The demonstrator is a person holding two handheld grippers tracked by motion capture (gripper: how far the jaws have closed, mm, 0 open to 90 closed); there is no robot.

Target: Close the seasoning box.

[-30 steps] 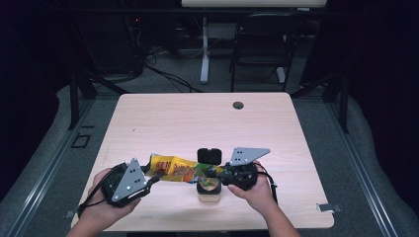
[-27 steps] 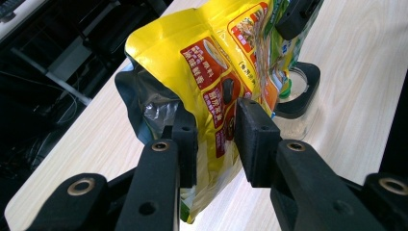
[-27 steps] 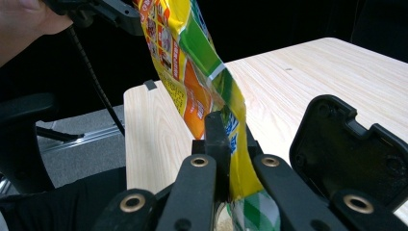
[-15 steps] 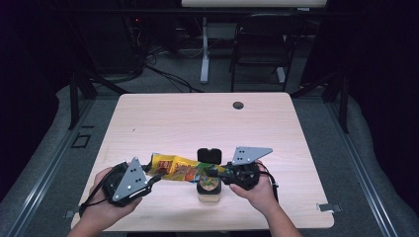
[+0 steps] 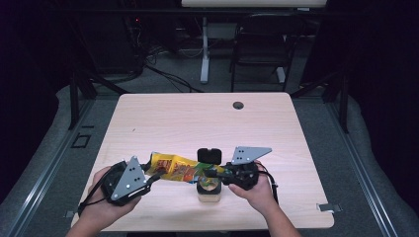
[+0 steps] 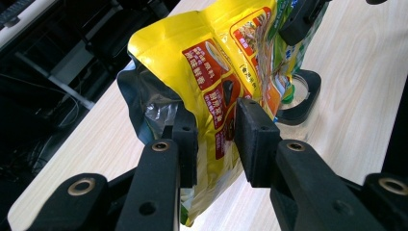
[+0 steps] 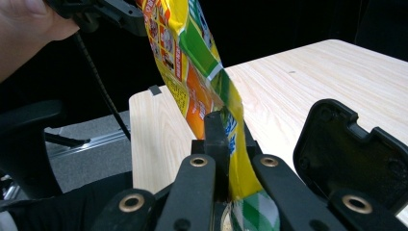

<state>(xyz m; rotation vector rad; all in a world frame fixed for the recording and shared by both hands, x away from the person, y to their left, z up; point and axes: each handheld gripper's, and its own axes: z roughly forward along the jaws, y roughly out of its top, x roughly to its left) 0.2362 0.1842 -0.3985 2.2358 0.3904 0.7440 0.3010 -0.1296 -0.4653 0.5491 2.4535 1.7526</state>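
Looking down from the high view, we see the pale wooden table first, with a small dark grommet hole near its far edge; our two forearms come in at the near edge, one gripper in each hand. Between the two grippers stretches the yellow snack bag, held off the table and slanting from our left down toward the right. We hold the left gripper clamped on the bag's left end; in the left gripper view its two black pads press the printed yellow foil from both sides, with the dark inner lining showing at the bag's open edge. We hold the right gripper pinched tight on the bag's other end; in the right gripper view its jaws meet on the thin sealed strip of the bag, which rises from them toward our left hand. Under that right end stands a small clear jar, its mouth just below the bag; its black flip lid stands open behind it, and the lid sits just beside the right jaws.
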